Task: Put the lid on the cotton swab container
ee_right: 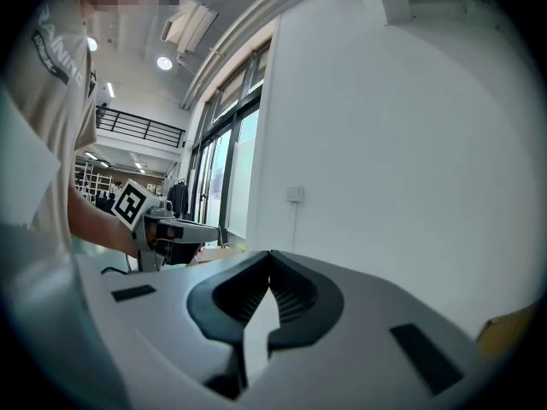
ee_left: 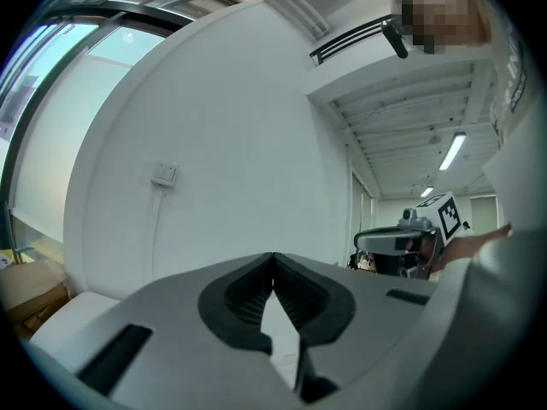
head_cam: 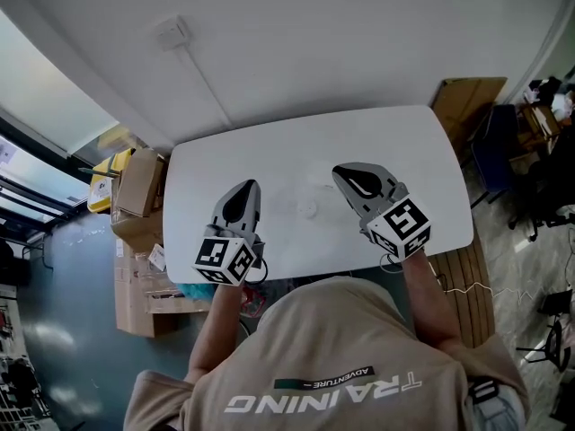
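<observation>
The cotton swab container [head_cam: 308,209] shows only as a faint pale round shape on the white desk [head_cam: 404,142], lying between the two tools and touched by neither. I cannot pick out its lid. The left tool [head_cam: 251,185] [ee_left: 273,259] is held over the desk with its jaws together and nothing in them. The right tool [head_cam: 346,176] [ee_right: 271,259] is likewise closed and empty.

Cardboard boxes [head_cam: 139,187] left of table [head_cam: 234,160], chair [head_cam: 492,155] right.
</observation>
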